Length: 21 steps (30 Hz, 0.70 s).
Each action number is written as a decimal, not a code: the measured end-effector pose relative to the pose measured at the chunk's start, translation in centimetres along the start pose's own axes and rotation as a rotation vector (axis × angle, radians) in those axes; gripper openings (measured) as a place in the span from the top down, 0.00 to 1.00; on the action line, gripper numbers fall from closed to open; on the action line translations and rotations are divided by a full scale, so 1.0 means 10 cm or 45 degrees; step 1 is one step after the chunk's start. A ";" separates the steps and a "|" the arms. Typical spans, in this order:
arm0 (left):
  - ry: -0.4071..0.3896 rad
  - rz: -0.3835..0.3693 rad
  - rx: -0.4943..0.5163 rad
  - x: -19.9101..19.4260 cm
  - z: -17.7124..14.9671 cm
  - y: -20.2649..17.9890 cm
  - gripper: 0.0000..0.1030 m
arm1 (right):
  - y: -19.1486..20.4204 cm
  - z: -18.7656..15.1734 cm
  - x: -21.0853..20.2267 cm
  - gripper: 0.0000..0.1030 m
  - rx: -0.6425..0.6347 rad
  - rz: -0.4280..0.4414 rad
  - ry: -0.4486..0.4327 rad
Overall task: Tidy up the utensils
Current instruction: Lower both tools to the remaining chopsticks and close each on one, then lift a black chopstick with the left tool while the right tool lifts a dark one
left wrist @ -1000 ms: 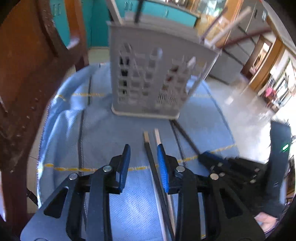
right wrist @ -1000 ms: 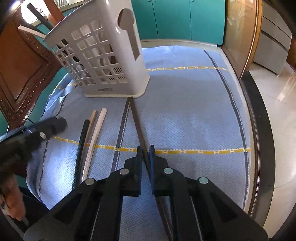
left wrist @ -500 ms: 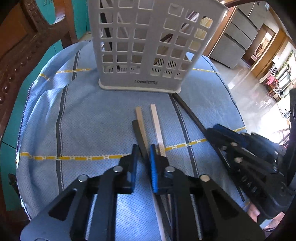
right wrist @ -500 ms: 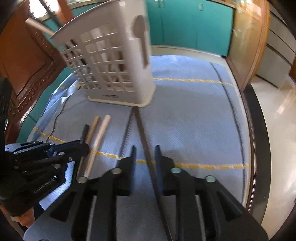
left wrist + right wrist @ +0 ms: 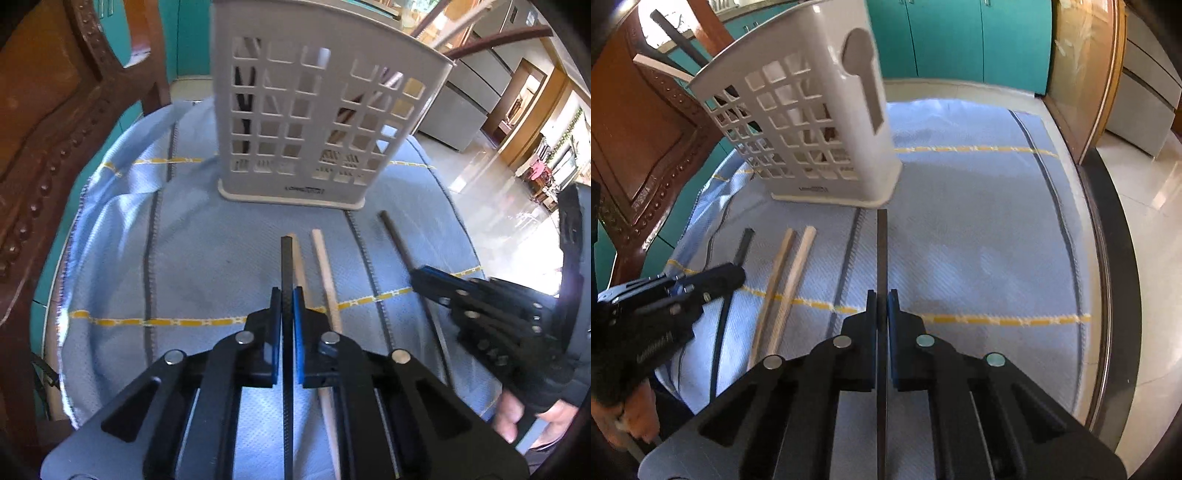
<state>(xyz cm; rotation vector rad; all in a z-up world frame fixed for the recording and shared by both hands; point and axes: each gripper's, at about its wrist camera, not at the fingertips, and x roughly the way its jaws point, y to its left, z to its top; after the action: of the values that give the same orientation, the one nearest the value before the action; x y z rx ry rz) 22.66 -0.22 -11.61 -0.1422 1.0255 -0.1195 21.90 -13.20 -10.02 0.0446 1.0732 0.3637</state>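
Observation:
A white slotted utensil holder point(image 5: 317, 122) point(image 5: 812, 125) stands on a blue cloth, with several chopsticks sticking out of it. My left gripper point(image 5: 287, 295) is shut on a black chopstick point(image 5: 286, 258) that runs forward between its blue pads. Two pale wooden chopsticks point(image 5: 325, 273) point(image 5: 783, 280) lie on the cloth just right of it. My right gripper point(image 5: 882, 299) is shut on a dark brown chopstick point(image 5: 882, 251) whose tip reaches the holder's base. Each gripper shows in the other's view, the right gripper point(image 5: 417, 278) at the right edge and the left gripper point(image 5: 737, 271) at the left edge.
The blue cloth point(image 5: 203, 258) point(image 5: 979, 240) with yellow and dark stripes covers a round table. A carved wooden chair point(image 5: 44, 129) point(image 5: 635, 147) stands close at the left. Teal cabinets point(image 5: 960, 37) are behind. The table's dark rim point(image 5: 1115, 258) curves along the right.
Both grippers have closed on chopsticks: the left jaws went from wide apart to shut on the black one, and the right jaws opened briefly and shut again on the dark brown one.

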 end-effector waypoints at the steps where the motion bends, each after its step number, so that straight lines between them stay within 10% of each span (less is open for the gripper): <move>1: 0.008 0.016 -0.005 0.01 0.00 0.02 0.93 | -0.02 -0.01 0.00 0.94 0.000 0.007 0.028; 12: 0.050 0.150 0.029 0.21 0.04 0.00 0.90 | 0.06 -0.02 0.08 0.76 -0.082 -0.107 0.012; 15: 0.041 0.181 0.055 0.22 0.07 -0.08 0.90 | 0.10 -0.01 0.10 0.94 -0.100 -0.130 -0.004; 21: -0.118 0.172 0.060 -0.12 0.18 -0.14 0.93 | 0.06 0.03 -0.30 0.94 -0.067 0.001 -0.156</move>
<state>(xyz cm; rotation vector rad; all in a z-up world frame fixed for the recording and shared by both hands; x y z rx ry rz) 23.52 -1.29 -9.42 -0.0351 0.9362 -0.0139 20.75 -13.52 -7.22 0.0199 0.9420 0.3849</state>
